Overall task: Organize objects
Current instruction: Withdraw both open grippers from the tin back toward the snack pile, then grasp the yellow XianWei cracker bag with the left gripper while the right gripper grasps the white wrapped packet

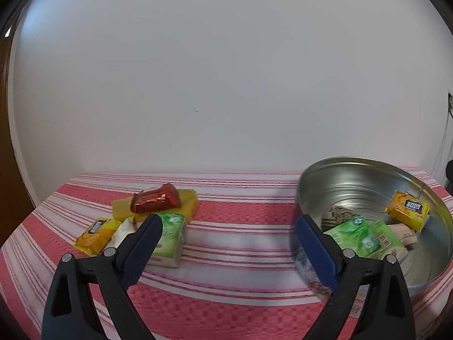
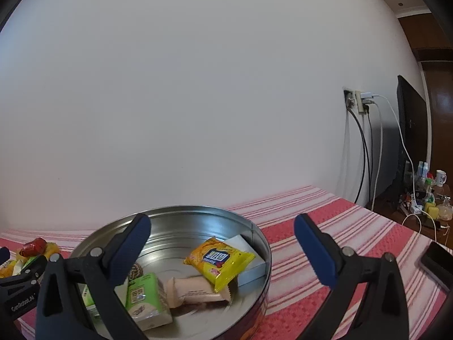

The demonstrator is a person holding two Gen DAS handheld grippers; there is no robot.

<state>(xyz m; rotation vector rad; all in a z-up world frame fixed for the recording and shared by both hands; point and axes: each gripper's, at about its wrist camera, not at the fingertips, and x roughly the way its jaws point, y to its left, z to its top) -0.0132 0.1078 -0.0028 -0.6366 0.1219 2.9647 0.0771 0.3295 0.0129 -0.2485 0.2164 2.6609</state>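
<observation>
Bench [image 1: 240, 226]: striped red cloth, back edge against the wall.
Tin [image 2: 263, 255]: round metal, towards the right edge, already holding a yellow packet [image 2: 219, 257], tissue packs and a pink packet.
Loose pile [image 1: 158, 215]: near the left edge; a red packet [image 1: 155, 201] lies on a yellow sponge [image 1: 189, 202], with a green tissue pack [image 1: 170, 235] in front.
Left hand-held gripper [image 1: 229, 226]: released, empty, between pile and tin.
Right hand-held gripper [image 2: 222, 229]: released, empty, over the tin.
Risk: I reckon the glossy red packet could slip from the pads, or a finger could knock the tin's rim.
</observation>
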